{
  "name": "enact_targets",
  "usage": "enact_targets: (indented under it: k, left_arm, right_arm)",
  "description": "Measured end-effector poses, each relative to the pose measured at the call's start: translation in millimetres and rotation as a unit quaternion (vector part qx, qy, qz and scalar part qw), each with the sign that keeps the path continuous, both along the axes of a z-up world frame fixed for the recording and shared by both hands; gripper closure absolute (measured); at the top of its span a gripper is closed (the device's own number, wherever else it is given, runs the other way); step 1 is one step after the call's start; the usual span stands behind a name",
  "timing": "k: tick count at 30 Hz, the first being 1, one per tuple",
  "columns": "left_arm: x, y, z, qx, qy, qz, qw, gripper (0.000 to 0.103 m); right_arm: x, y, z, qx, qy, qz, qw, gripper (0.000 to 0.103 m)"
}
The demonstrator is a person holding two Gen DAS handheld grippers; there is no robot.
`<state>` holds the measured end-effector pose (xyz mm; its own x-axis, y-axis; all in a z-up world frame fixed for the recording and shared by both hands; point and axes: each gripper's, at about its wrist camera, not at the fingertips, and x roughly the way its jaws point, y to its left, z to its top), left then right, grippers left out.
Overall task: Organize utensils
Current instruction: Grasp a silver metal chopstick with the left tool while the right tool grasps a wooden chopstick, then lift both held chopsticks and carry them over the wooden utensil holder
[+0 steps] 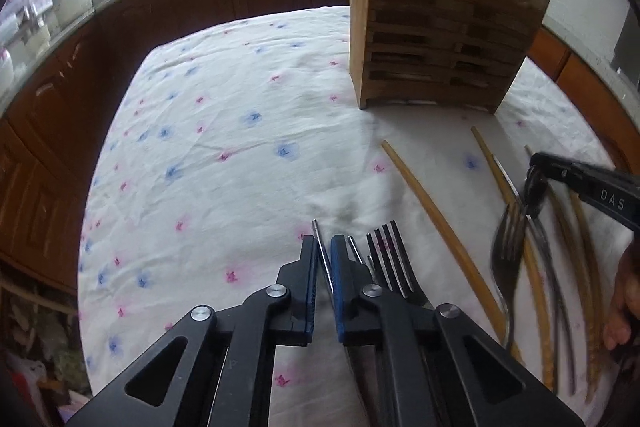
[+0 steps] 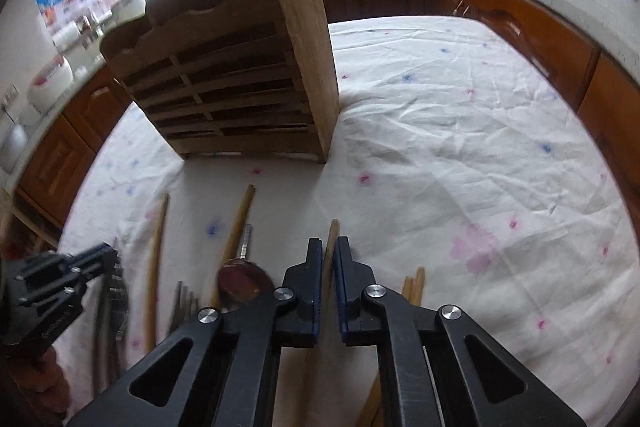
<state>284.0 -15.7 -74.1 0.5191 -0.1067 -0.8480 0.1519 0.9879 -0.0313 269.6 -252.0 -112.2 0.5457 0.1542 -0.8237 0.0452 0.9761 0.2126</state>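
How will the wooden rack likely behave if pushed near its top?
The rack stands tall on a narrow base, so it may tip rather than slide. The wrinkled cloth beneath probably adds drag, which favours tipping. Its thick wooden side suggests a stiff, fairly heavy piece.
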Motion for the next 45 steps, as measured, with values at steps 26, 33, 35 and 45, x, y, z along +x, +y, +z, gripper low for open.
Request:
enact_targets:
  k: [26, 33, 35, 45]
  left_arm:
    - [-121, 50, 128, -0.101, -0.108, -0.017, 0.9889, 0.100]
    - [-141, 58, 145, -0.108, -0.129, -0.016, 0.9856, 0.100]
    - [-145, 60, 150, -0.109, -0.136, -0.016, 0.9845, 0.100]
    - [-157, 69, 164, -0.124, -0.165, -0.010, 0.9784, 0.100]
  right_arm:
    - [-62, 13, 108, 0.042, -0.130, 0.036, 0.990, 0.098]
    - [-77, 9, 128, 0.040, -0.157, 0.034, 0.986, 0.098]
    - [-81, 8, 133, 0.040, -0.165, 0.032, 0.985, 0.098]
    - [-90, 6, 153, 0.041, -0.199, 0.025, 0.979, 0.098]
